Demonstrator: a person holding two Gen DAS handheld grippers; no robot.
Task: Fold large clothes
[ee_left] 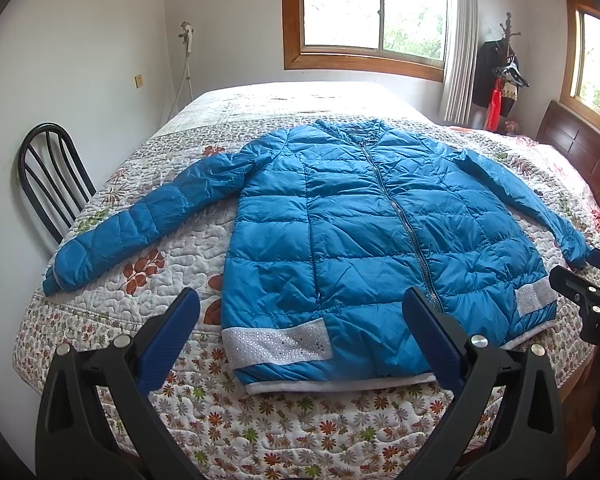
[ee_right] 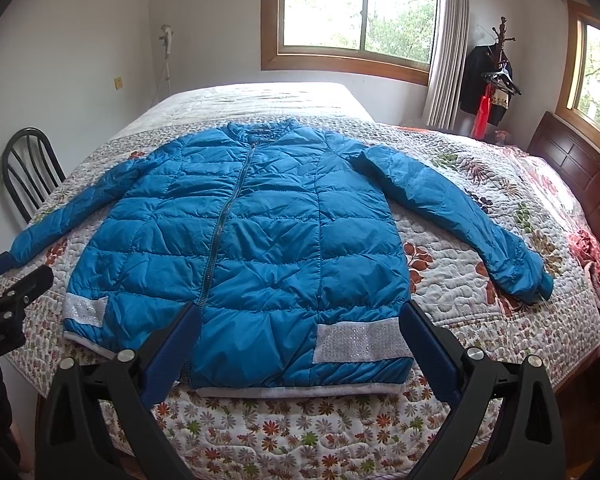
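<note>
A blue quilted puffer jacket lies flat and zipped on the bed, front up, both sleeves spread out to the sides; it also shows in the right wrist view. Its hem has silver sequin bands and faces me. My left gripper is open and empty, held above the hem's left part. My right gripper is open and empty, above the hem's right part. The right gripper's tip shows at the right edge of the left wrist view, and the left gripper's at the left edge of the right wrist view.
The bed has a floral quilt. A black metal chair stands at the bed's left side against the wall. A dark wooden headboard is on the right. A coat rack with clothes stands by the window.
</note>
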